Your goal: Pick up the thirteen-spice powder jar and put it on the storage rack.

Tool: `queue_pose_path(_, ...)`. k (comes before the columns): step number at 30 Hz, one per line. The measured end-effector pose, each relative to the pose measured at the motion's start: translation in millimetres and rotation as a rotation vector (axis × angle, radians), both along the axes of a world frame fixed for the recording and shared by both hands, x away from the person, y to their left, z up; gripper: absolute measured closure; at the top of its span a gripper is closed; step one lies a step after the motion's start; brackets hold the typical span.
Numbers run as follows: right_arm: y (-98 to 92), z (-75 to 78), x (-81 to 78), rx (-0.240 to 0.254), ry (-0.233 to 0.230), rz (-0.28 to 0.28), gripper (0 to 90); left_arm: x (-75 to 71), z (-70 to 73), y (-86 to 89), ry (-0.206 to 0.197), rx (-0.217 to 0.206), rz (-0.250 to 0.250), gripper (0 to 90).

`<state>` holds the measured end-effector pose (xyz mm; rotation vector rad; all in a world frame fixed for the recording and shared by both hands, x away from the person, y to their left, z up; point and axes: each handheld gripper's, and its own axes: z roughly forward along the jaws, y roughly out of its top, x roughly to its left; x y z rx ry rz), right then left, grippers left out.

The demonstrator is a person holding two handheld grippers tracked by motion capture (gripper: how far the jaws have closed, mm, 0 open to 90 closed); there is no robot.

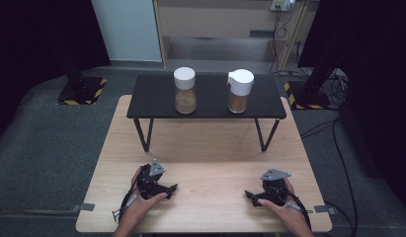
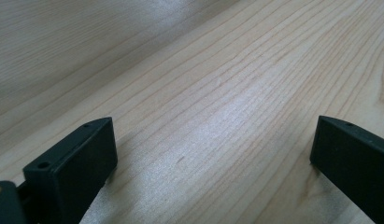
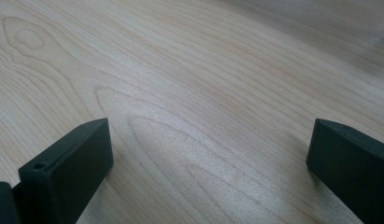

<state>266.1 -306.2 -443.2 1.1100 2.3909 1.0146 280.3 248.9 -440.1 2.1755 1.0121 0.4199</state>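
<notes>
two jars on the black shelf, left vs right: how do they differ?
The left jar has a plain round white cap; the right jar has a white lid with a spout-like lip jutting left. The left jar's glass body bulges wider; the right jar's is slimmer and straighter. Both stand upright on the black shelf, holding brown contents.

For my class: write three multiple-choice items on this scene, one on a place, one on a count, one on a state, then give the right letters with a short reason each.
1. Where do the two jars stand?
A. on the black shelf
B. on the floor
C. between the grippers

2. How many jars have white lids?
A. none
B. one
C. two

3. How do the left gripper's jaws stand?
A. shut on a jar
B. open, nothing between them
C. shut on a lid

Answers:
1 A: the left jar and right jar rest on the black shelf.
2 C: both lids are white.
3 B: the left gripper has its jaws apart over the wooden table.
</notes>
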Motion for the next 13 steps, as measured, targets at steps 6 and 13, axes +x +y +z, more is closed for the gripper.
queue_pose_path(6,0.7,0.0,-1.1,0.001,0.001,-0.006,1.2,-0.1,0.0,-0.1,0.000,-0.001,0.001,0.0)
queue_pose_path(13,1.3,0.0,-1.3,0.000,0.001,-0.010,1.2,0.0,0.0,-0.1,0.000,-0.001,0.001,0.0)
